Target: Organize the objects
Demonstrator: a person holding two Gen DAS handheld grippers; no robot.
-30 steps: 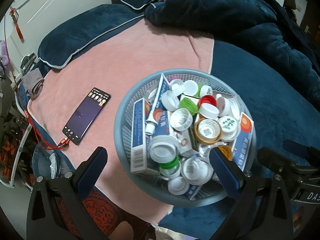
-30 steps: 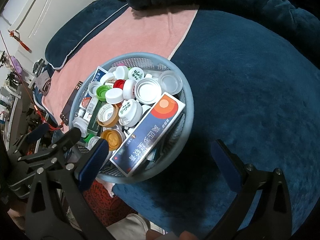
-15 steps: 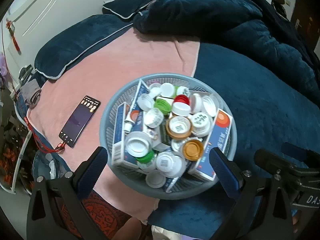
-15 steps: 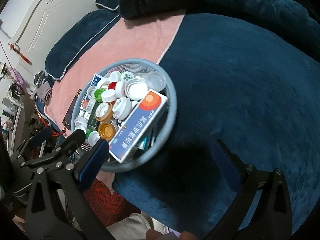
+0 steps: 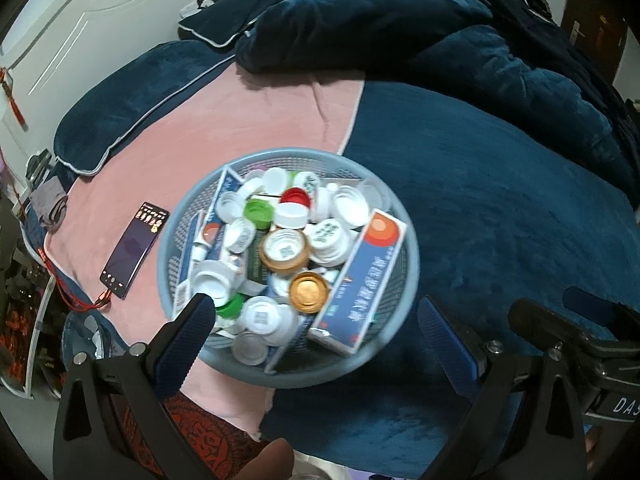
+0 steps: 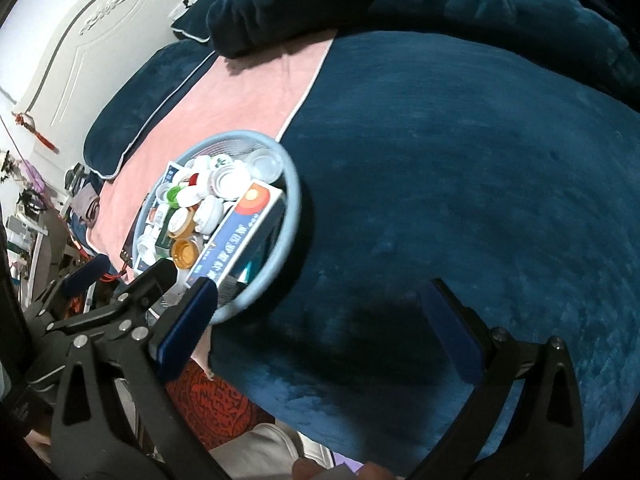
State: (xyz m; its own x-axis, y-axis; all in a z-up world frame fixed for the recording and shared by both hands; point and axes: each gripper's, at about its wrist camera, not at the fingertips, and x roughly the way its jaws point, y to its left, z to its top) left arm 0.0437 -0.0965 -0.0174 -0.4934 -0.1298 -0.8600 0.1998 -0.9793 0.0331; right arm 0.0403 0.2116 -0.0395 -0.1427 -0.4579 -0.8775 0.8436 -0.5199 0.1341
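A round grey-blue mesh basket (image 5: 412,240) sits on the bed, where the pink towel meets the dark blue blanket. It holds several bottle caps, white, green, red and gold, and blue medicine boxes, one large blue box (image 5: 360,280) leaning at its right side. The basket also shows in the right wrist view (image 6: 294,196). My left gripper (image 5: 316,334) is open and empty, above the basket's near rim. My right gripper (image 6: 320,320) is open and empty, over the blue blanket to the right of the basket.
A smartphone (image 5: 134,250) with a red cable lies on the pink towel (image 5: 248,120) left of the basket. Dark blue pillows (image 5: 120,120) and a bunched duvet (image 5: 400,32) lie at the back. The bed's edge and clutter are at the left.
Both grippers have pulled back and up from the basket, so it looks smaller and farther. The basket and its contents have not moved. Both grippers stay open.
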